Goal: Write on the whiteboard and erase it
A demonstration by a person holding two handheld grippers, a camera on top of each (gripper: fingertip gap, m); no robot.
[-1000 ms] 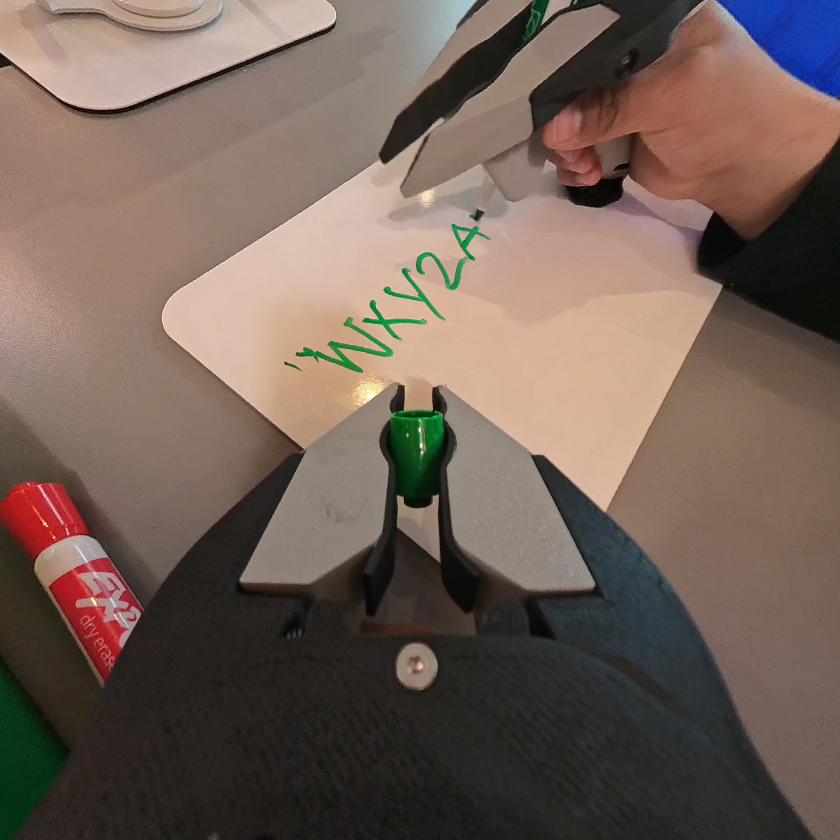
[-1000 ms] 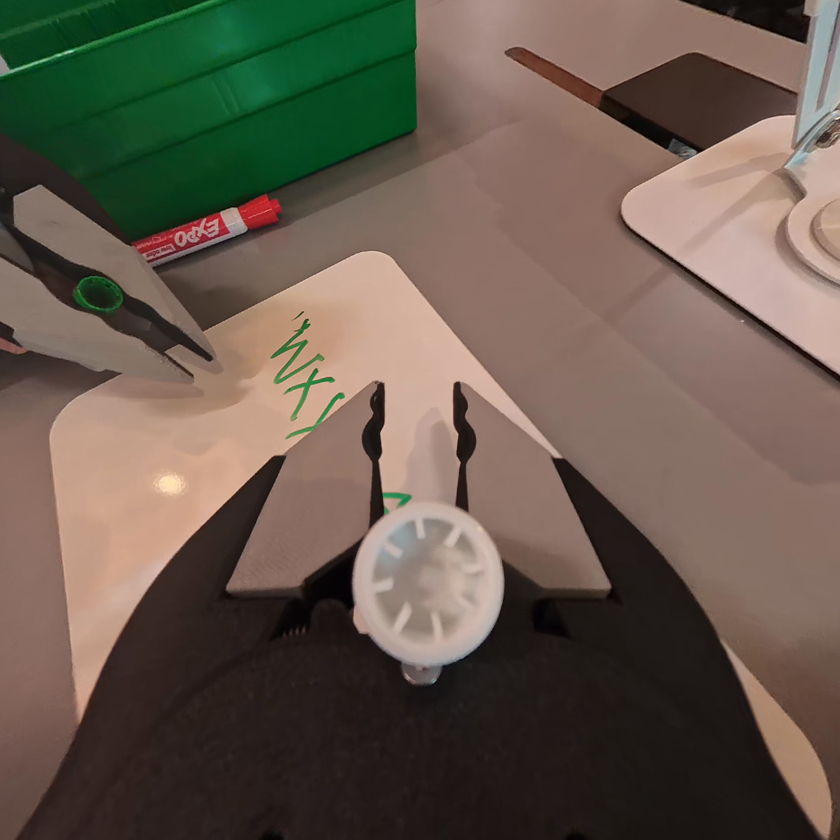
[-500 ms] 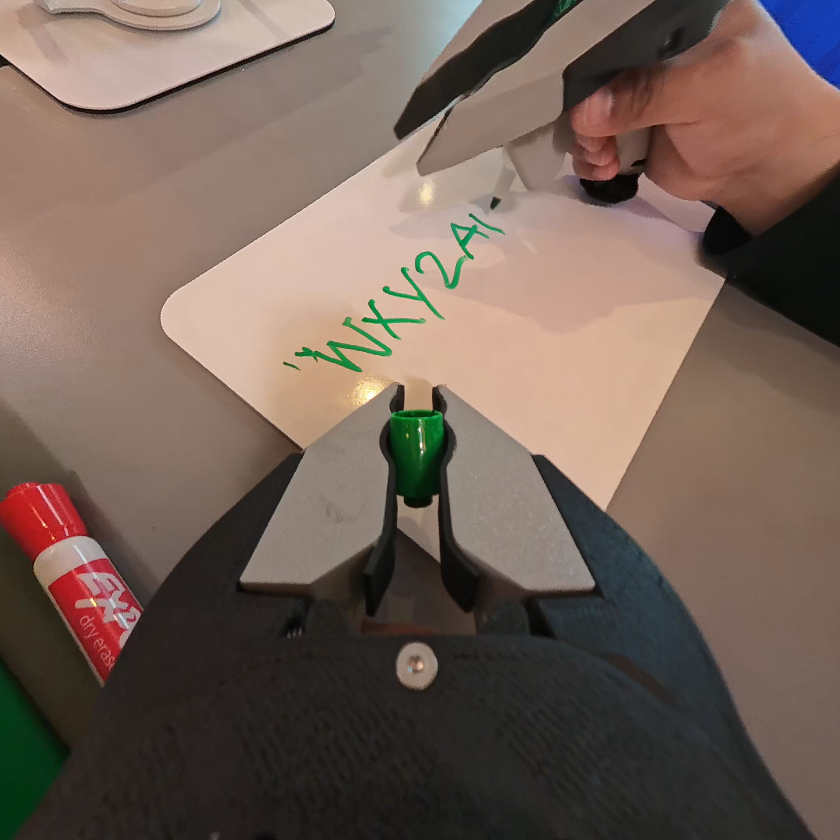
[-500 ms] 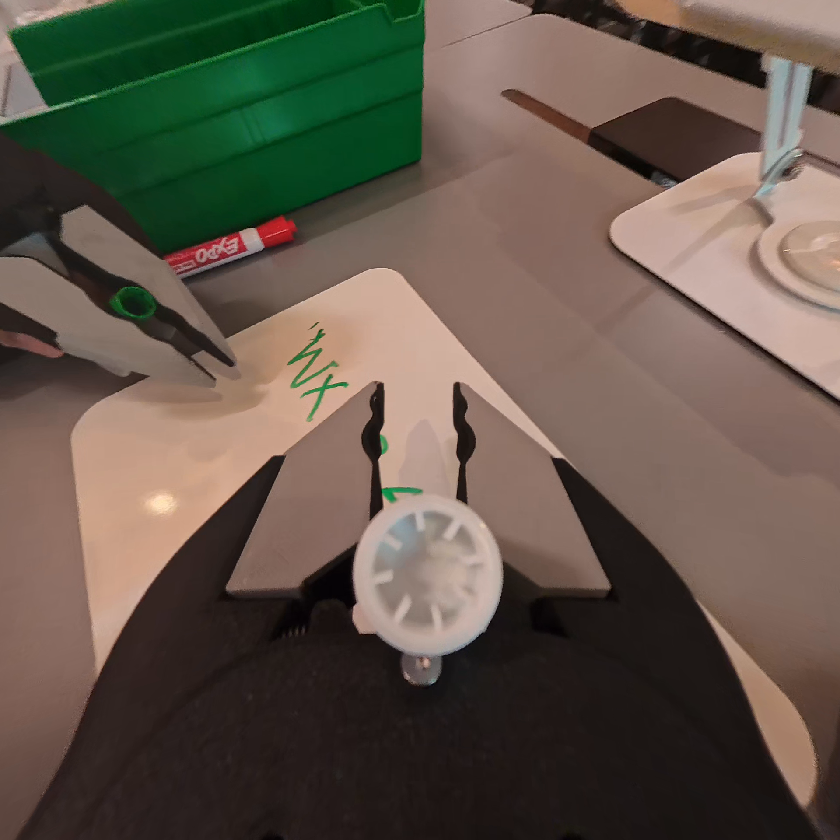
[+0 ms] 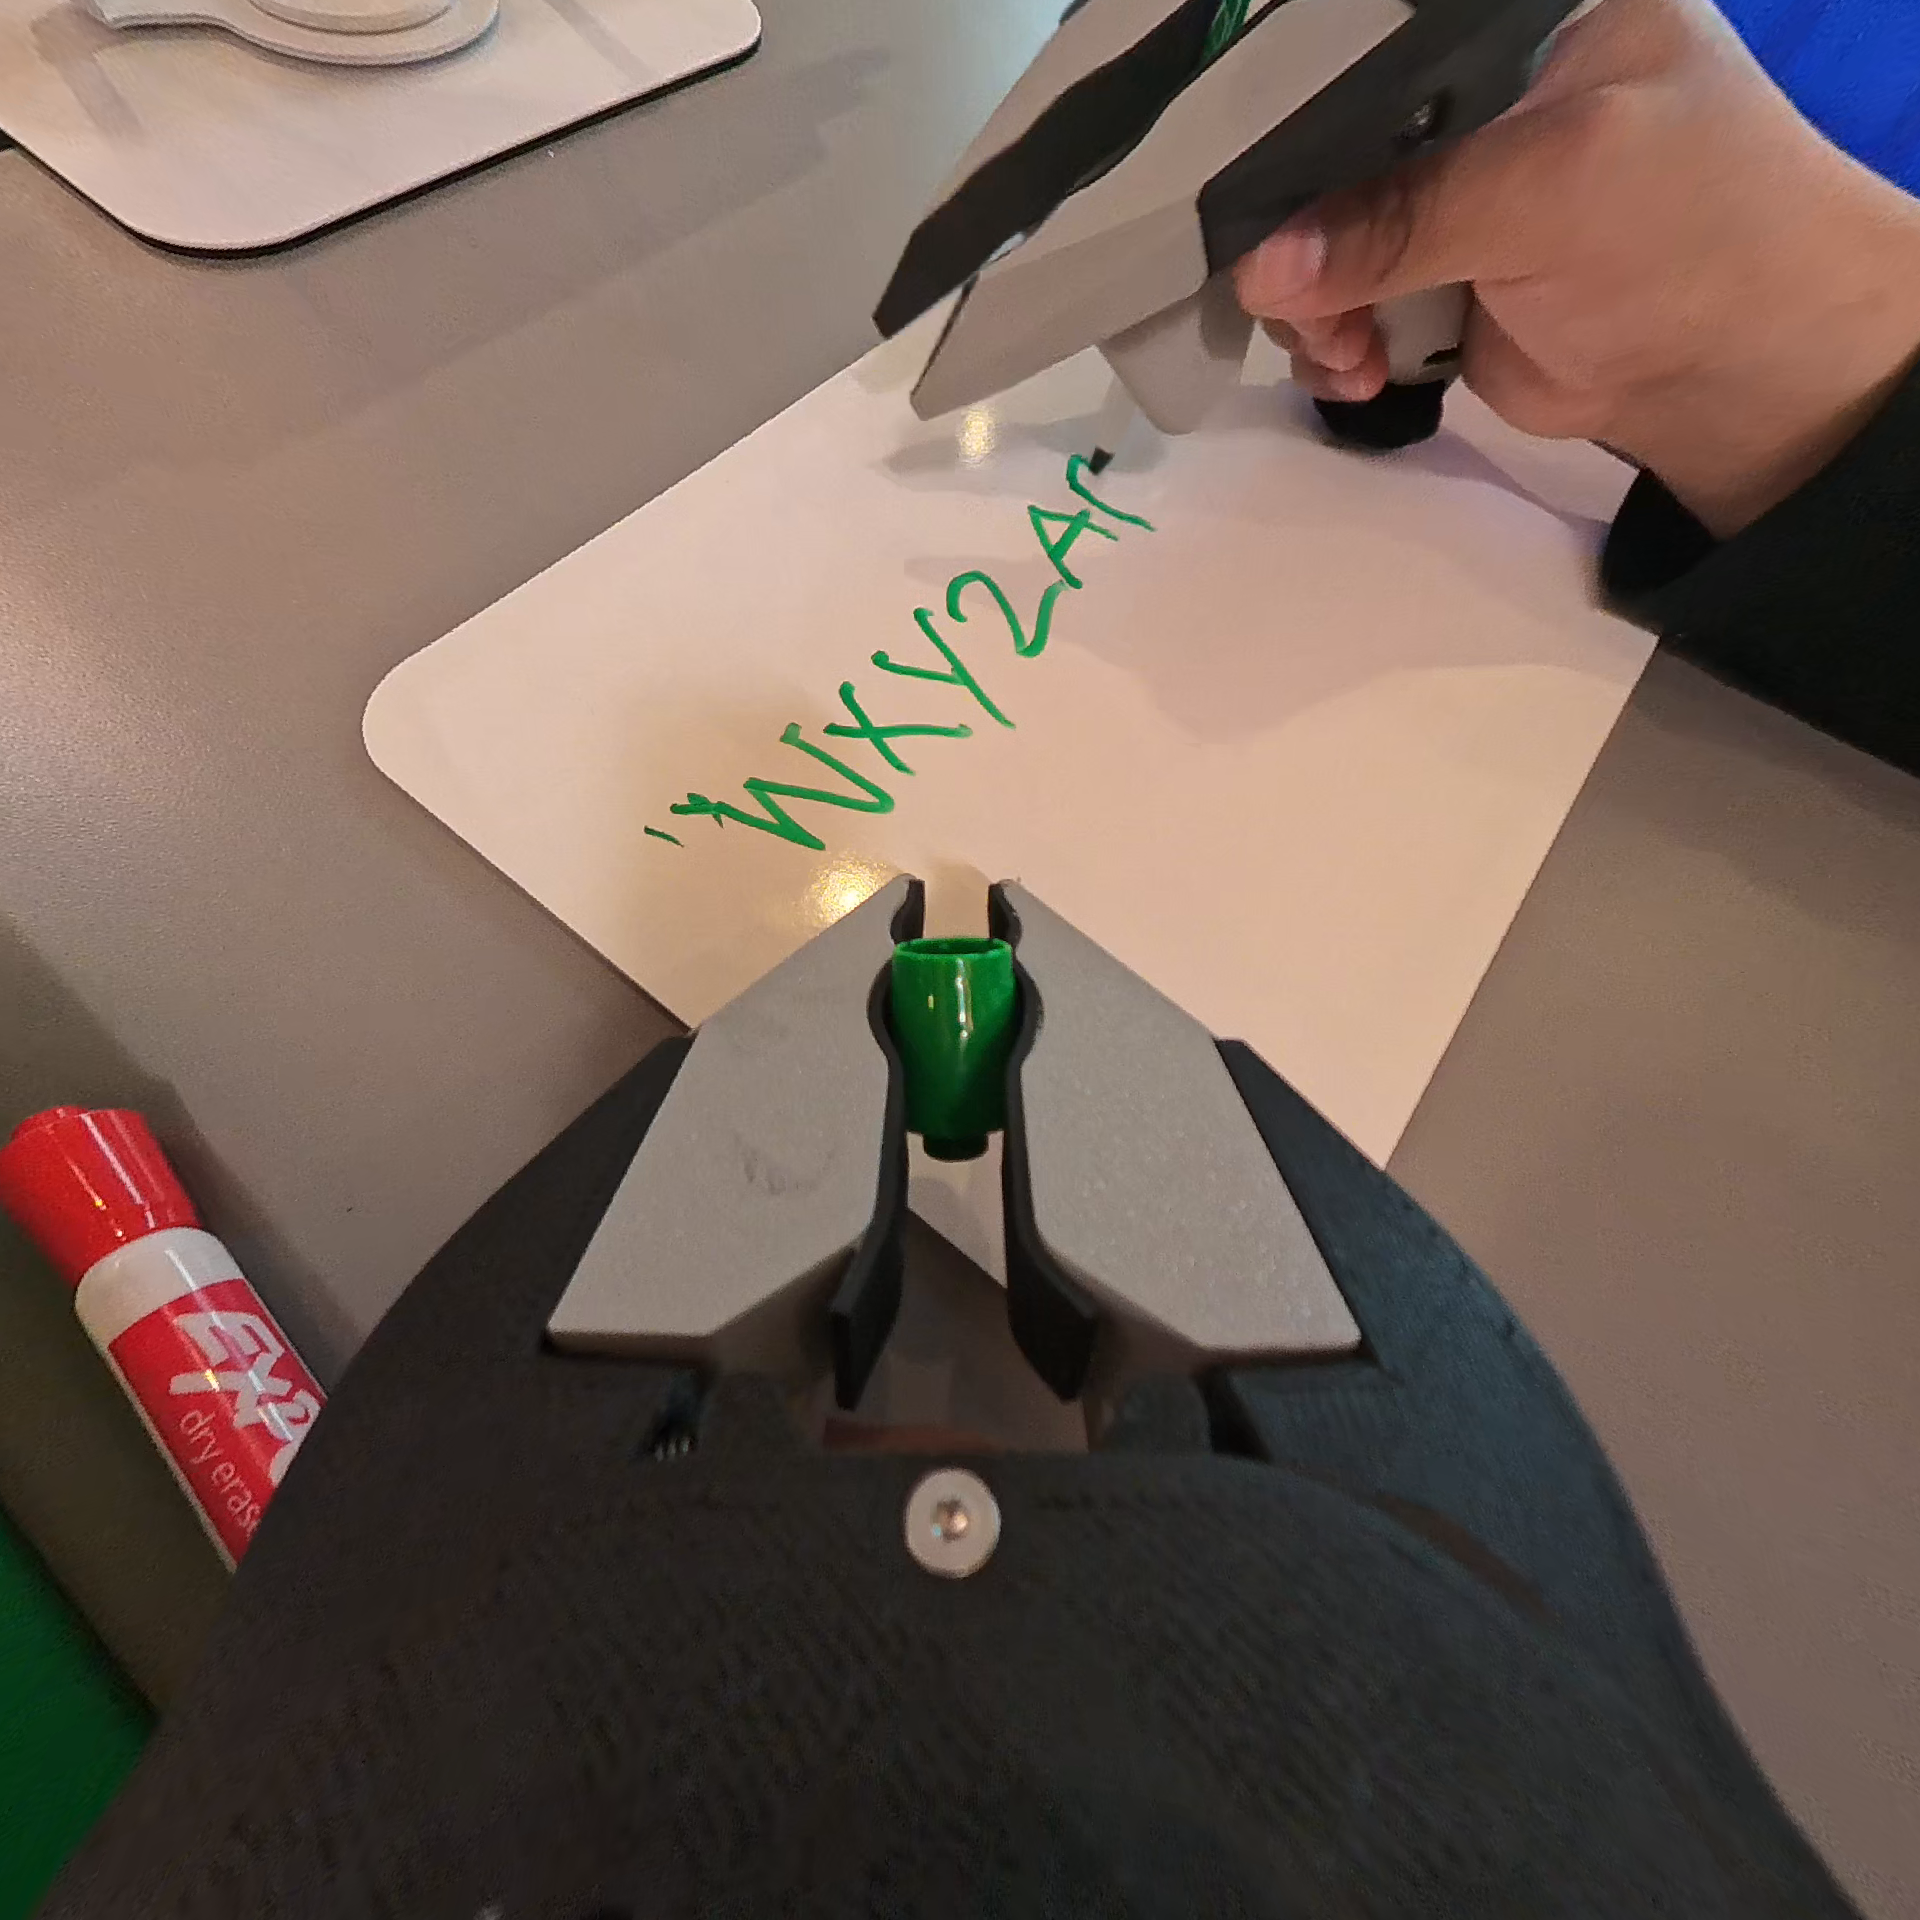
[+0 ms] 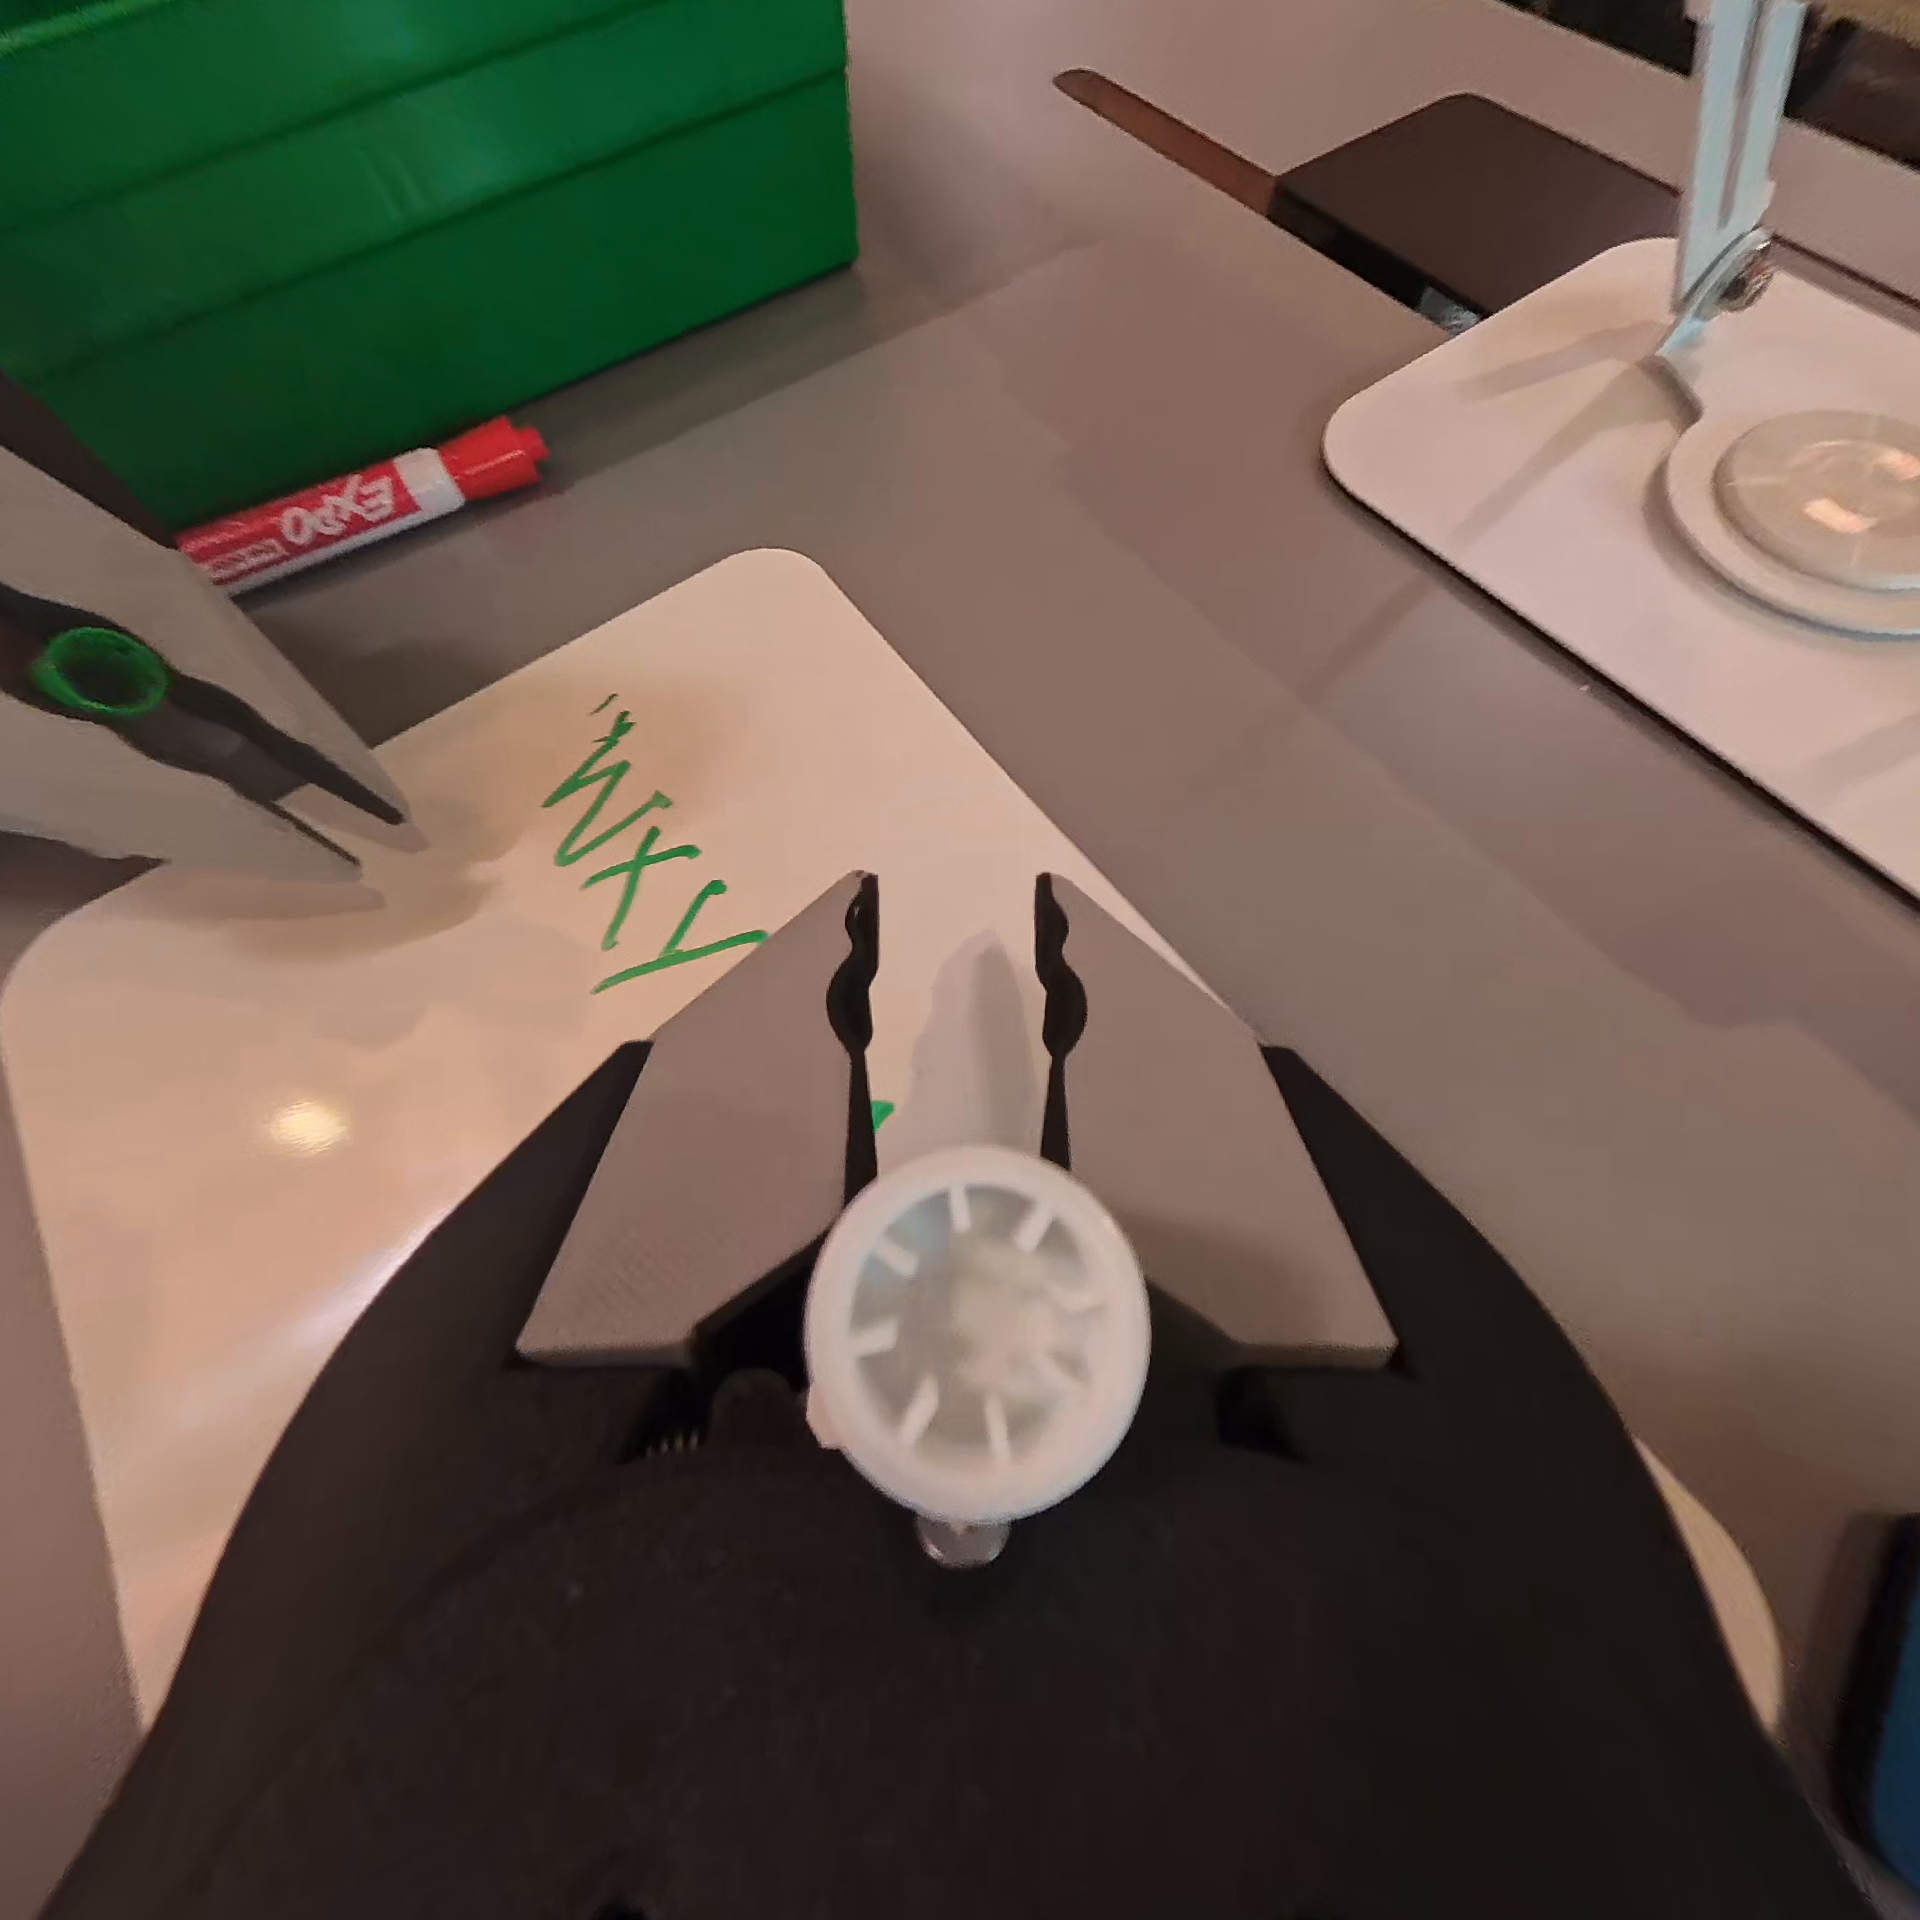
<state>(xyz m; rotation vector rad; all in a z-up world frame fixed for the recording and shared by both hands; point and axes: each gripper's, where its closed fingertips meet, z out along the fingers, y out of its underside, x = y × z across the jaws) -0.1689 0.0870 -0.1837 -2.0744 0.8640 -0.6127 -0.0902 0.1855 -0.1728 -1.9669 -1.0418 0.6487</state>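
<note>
Left wrist view: the left claw sits low over the near edge of the whiteboard, its fingers clamped on a green marker cap — kept out of the way, by the look of it, so it is at hand for recapping once the writing is done. Across the board the right claw, gripped by a hand in a dark sleeve, tilts steeply down so the marker tip meets the sheet at the far end of a line of green writing. A red dry-erase marker lies on the grey counter beside the board, unused.

Right wrist view: the right claw is closed on the green marker's white barrel, whose butt end faces the camera (the tip is hidden below the fingers). The claw pitches forward over the whiteboard, a writing posture. The left claw hovers near the first strokes, cap pinched mouth-outward. A green bin stands behind the red marker; writing appears under way, erasing not yet begun.
</note>
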